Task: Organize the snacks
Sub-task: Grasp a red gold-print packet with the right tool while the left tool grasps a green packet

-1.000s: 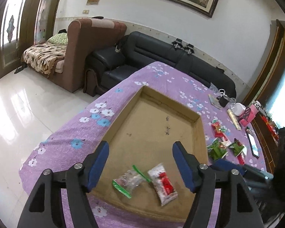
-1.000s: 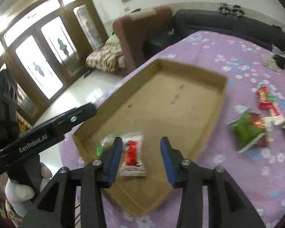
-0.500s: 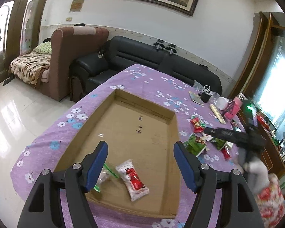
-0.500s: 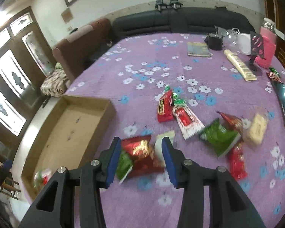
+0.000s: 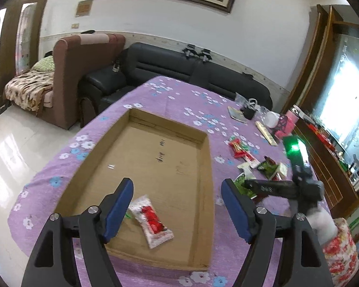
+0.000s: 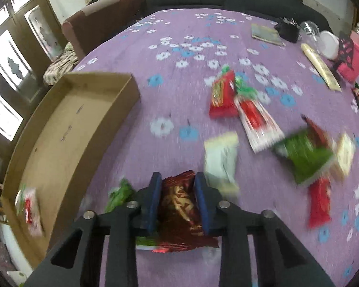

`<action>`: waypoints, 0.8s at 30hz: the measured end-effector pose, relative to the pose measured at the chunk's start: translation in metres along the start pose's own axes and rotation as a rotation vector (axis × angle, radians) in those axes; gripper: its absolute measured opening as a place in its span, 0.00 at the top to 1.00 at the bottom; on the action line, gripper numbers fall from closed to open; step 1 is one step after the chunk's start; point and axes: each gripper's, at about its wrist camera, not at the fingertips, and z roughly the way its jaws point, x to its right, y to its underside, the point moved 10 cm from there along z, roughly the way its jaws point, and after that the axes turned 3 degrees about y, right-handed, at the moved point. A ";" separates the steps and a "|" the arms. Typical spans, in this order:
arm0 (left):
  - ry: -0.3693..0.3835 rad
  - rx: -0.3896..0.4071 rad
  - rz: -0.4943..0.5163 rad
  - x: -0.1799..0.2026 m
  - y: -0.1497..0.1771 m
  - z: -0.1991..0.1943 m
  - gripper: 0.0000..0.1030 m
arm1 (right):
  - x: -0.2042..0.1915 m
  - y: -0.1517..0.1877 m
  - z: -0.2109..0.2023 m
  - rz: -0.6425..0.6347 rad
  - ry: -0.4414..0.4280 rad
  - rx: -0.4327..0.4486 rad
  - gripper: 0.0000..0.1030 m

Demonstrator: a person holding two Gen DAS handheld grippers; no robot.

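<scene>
A shallow cardboard tray (image 5: 204,174) lies on the purple flowered tablecloth; it also shows in the right wrist view (image 6: 103,95). A white-and-red snack packet (image 5: 152,222) lies in its near end. My left gripper (image 5: 177,208) is open and empty above the tray's near end. My right gripper (image 6: 178,201) has its jaws around a dark red foil snack (image 6: 179,205) that lies on the cloth right of the tray; whether they grip it is unclear. The right gripper also shows in the left wrist view (image 5: 270,187). Several loose snacks (image 6: 249,114) lie further right.
A green packet (image 6: 119,193) lies beside the red foil snack, a white one (image 6: 220,157) just beyond. A book, cups and a pink box (image 6: 351,59) stand at the table's far right. A black sofa (image 5: 179,67) and brown armchair stand behind the table.
My right gripper left the tray, swung right over the loose snacks and lowered with narrowing jaws around the dark red foil snack. My left gripper stayed open over the tray, drifting slightly.
</scene>
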 end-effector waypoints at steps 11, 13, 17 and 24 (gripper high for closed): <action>0.158 -0.105 0.090 0.071 0.021 0.023 0.23 | 0.087 0.063 -0.049 0.121 0.013 0.055 0.70; 0.188 -0.137 0.102 0.089 0.025 0.032 0.23 | 0.095 0.069 -0.053 0.149 -0.018 0.070 0.60; 0.208 -0.195 0.120 0.117 0.029 0.055 0.23 | 0.090 0.076 -0.054 0.130 -0.063 0.086 0.55; 0.152 -0.298 0.158 0.147 0.030 0.114 0.23 | 0.072 0.081 -0.053 0.042 -0.059 0.112 0.52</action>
